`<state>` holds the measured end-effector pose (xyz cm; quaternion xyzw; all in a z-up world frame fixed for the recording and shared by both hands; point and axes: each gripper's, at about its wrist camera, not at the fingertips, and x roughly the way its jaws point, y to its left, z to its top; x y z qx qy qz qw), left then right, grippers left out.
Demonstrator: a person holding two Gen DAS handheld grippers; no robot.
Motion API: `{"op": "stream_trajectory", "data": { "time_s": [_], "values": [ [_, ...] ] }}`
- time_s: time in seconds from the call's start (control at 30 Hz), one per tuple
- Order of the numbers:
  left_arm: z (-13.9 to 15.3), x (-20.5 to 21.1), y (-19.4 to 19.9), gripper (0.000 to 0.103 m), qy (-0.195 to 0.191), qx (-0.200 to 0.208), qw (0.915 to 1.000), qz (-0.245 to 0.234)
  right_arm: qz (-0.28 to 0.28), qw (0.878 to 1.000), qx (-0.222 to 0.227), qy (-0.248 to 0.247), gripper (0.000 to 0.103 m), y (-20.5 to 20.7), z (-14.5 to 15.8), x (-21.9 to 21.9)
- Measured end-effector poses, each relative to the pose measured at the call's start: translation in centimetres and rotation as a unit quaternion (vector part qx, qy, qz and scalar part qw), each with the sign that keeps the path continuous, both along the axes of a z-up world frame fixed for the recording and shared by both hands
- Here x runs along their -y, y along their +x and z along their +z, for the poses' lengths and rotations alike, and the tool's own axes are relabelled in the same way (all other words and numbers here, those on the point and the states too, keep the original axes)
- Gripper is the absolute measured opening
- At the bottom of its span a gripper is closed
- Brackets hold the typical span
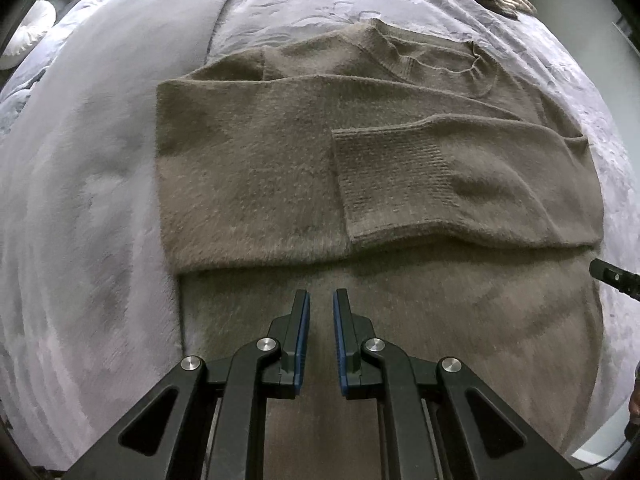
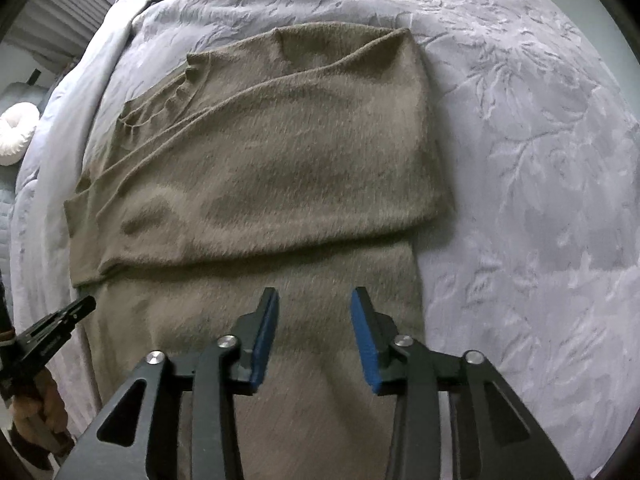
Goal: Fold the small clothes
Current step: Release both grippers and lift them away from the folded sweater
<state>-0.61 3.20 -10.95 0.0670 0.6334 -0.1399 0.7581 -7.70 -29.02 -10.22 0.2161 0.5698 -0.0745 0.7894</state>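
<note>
Slippage is the main risk: the sweater (image 1: 280, 168) lies flat on the quilt (image 1: 88, 200), sleeves crossed over its chest from 9 to 3 o'clock and its hem toward 6. Both the left gripper (image 1: 321, 300) and the right gripper (image 2: 315, 300) are released and hover over the lower body holding nothing. Lifting the hem with uneven pinches, I judge, could drag the fuzzy knit askew and spill the cuff (image 1: 384, 176) off the pile.

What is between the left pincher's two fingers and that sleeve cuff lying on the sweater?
Only sweater fabric. In the left wrist view, nothing else lies between the left gripper and the ribbed cuff.
</note>
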Motion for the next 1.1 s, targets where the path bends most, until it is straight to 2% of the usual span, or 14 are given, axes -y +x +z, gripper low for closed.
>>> {"op": "stream_trajectory", "data": {
  "time_s": [0.2,0.27,0.5,0.6,0.63,0.67,0.7,0.73,0.87,1.1],
  "values": [
    [1.7,-0.8,-0.7,0.013,0.017,0.011,0.9998,0.004,0.000,1.000,-0.008,0.005,0.048,-1.2,0.9,-1.0],
    [2.2,-1.1,-1.0,0.013,0.016,0.005,0.9998,0.009,0.001,1.000,-0.009,0.007,0.056,-1.6,1.2,-1.4],
    [3.4,-1.0,-2.7,0.013,0.054,-0.003,0.9984,0.014,0.009,1.000,-0.002,0.010,0.057,-2.9,2.6,-2.6],
    [3.7,-1.8,-3.6,0.013,0.051,-0.011,0.9985,0.019,0.008,1.000,0.000,0.010,0.064,-3.4,3.1,-3.0],
    [3.7,-2.0,-3.8,0.019,0.053,-0.016,0.9982,0.022,0.008,1.000,0.000,0.011,0.065,-3.6,3.3,-3.0],
    [3.7,-2.2,-3.9,0.034,0.057,-0.019,0.9979,0.024,0.008,1.000,0.000,0.011,0.065,-3.8,3.5,-3.1],
    [3.6,-2.4,-4.2,0.086,0.066,-0.024,0.9971,0.030,0.009,1.000,-0.001,0.011,0.065,-3.9,3.5,-3.1],
    [3.6,-2.6,-4.6,0.101,0.073,-0.024,0.9963,0.037,0.008,1.000,-0.002,0.011,0.065,-4.1,3.7,-3.2],
    [4.7,-3.2,-5.8,0.102,0.072,-0.014,0.9964,0.042,0.008,1.000,-0.002,0.010,0.076,-4.7,4.2,-3.3],
    [5.3,-3.4,-6.7,0.102,0.072,-0.013,0.9961,0.048,0.035,0.999,0.014,-0.013,0.084,-5.0,5.4,-4.8]
  ]
}}
